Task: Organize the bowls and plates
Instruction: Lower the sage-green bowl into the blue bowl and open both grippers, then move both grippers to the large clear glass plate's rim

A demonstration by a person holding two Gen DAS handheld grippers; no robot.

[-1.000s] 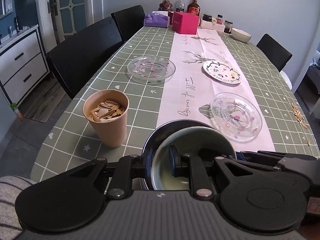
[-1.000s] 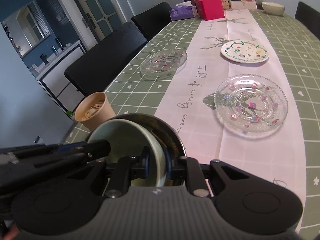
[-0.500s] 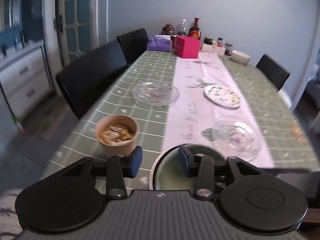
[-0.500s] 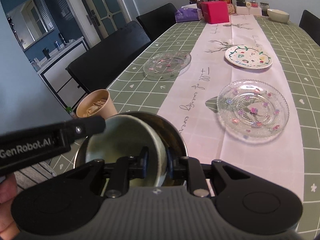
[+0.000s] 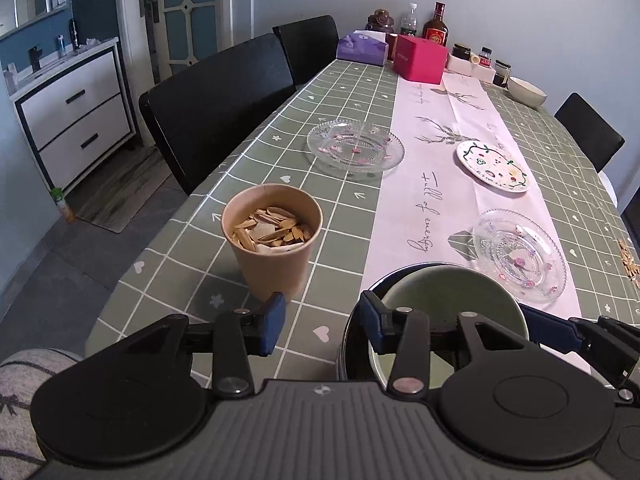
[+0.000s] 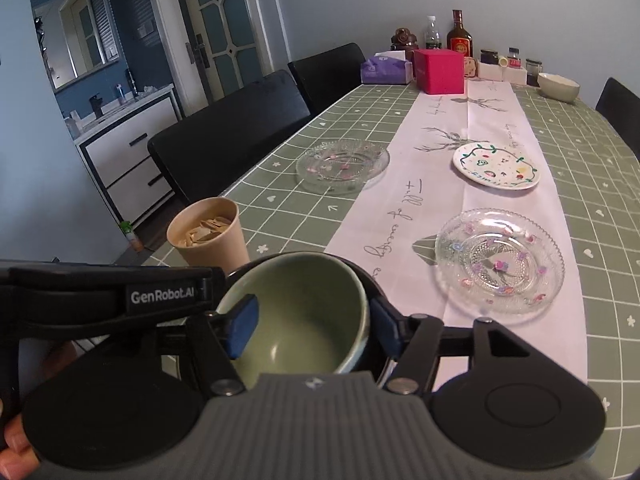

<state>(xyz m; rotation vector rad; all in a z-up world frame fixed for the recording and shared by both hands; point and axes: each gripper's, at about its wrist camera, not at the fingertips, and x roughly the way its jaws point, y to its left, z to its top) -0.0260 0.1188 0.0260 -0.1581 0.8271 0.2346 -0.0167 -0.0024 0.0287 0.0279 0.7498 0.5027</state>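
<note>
Both grippers have let go since a second ago: the left gripper [image 5: 320, 322] now gapes wide beside the pale green ceramic bowl [image 5: 448, 296], and the right gripper [image 6: 312, 320] stands wide astride its rim. That bowl sits nested in a dark metal bowl [image 6: 362, 270] on the green-checked table [image 5: 340, 96], with the brown paper cup of seed husks [image 5: 272, 240] at ten o'clock from it.

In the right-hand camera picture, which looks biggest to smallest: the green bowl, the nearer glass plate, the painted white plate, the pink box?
1. Green ceramic bowl, though nearness inflates it.
2. Nearer clear glass plate.
3. White painted plate.
4. Pink box, farthest away, so its real size is unsure.
</note>
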